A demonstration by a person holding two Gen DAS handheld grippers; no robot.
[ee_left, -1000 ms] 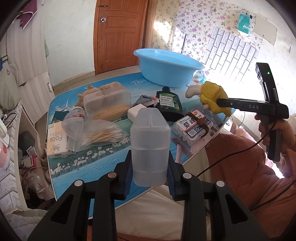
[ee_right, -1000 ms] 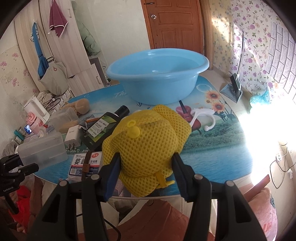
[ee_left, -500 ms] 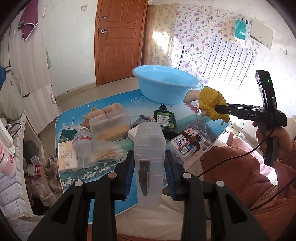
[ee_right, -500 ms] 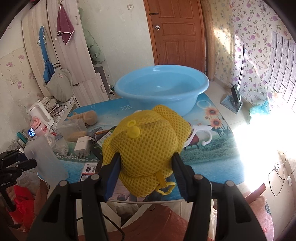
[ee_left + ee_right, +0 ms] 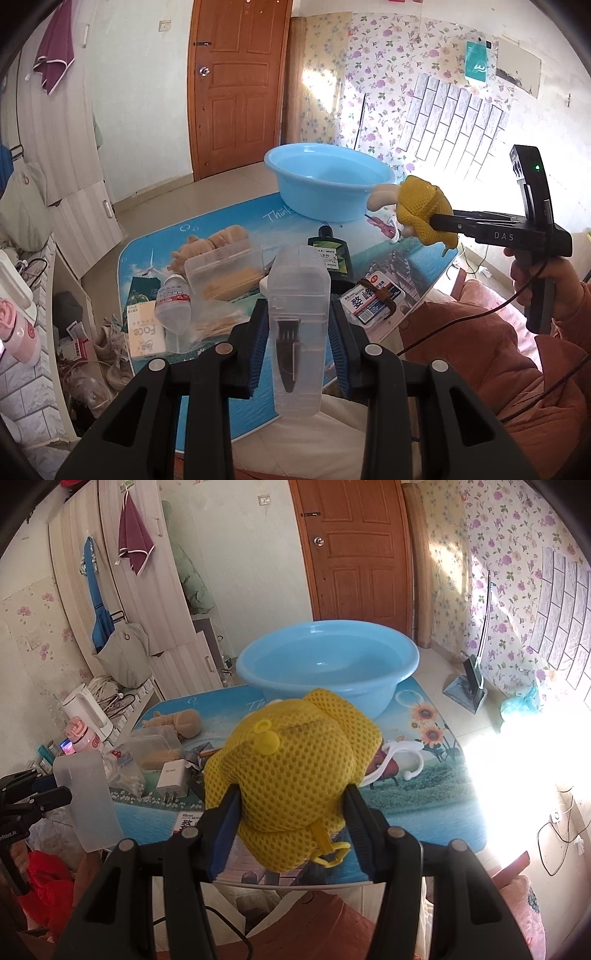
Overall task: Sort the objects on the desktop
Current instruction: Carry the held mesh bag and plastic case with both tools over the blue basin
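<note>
My left gripper [image 5: 297, 341] is shut on a clear plastic case [image 5: 297, 325] with a small dark comb inside, held upright above the table's near edge. The case also shows at the left of the right wrist view [image 5: 86, 797]. My right gripper [image 5: 291, 808] is shut on a yellow mesh pouch [image 5: 291, 771], held in the air above the table's front right. The pouch also shows in the left wrist view [image 5: 421, 206], just right of the blue basin [image 5: 328, 184]. The basin [image 5: 328, 664] stands empty at the far side of the table.
On the blue printed table [image 5: 229, 369] lie a dark green bottle [image 5: 330, 254], a clear box of sticks [image 5: 221, 269], a small water bottle [image 5: 173, 304], a tissue pack [image 5: 146, 332], a labelled box [image 5: 373, 301], a white charger [image 5: 171, 779] and a white hook [image 5: 400, 758].
Both grippers have risen and drawn back from the table with their loads still held. The clear case has turned, so the comb inside now shows.
</note>
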